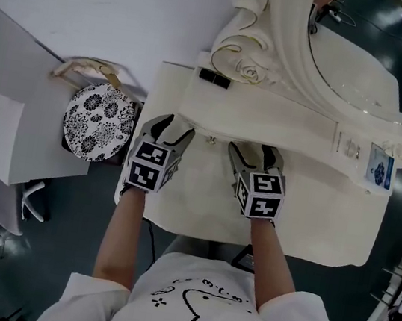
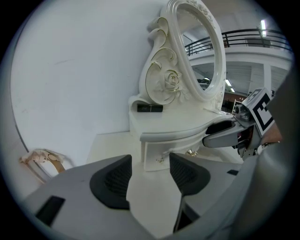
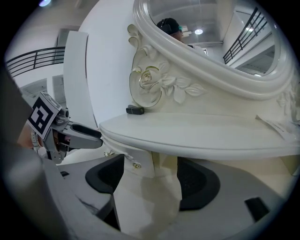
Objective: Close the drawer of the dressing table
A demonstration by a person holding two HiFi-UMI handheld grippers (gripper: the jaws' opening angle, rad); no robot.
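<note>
A floral-patterned round stool (image 1: pixel 98 121) stands left of the glossy white dressing table (image 1: pixel 297 129), and a small black case (image 1: pixel 215 78) lies by the carved rose (image 1: pixel 250 71). The drawer (image 2: pixel 157 154), with its metal knob, sits under the curved top. The left gripper (image 1: pixel 172 127) and right gripper (image 1: pixel 256 156) point down at it side by side, jaws spread and empty.

Head view: overhead, steeply down on the dressing table (image 1: pixel 282 127).
Gripper views: low, close, facing the drawer (image 2: pixel 152 152) from either side.
Shared: carved mirror frame (image 2: pixel 161 82).
</note>
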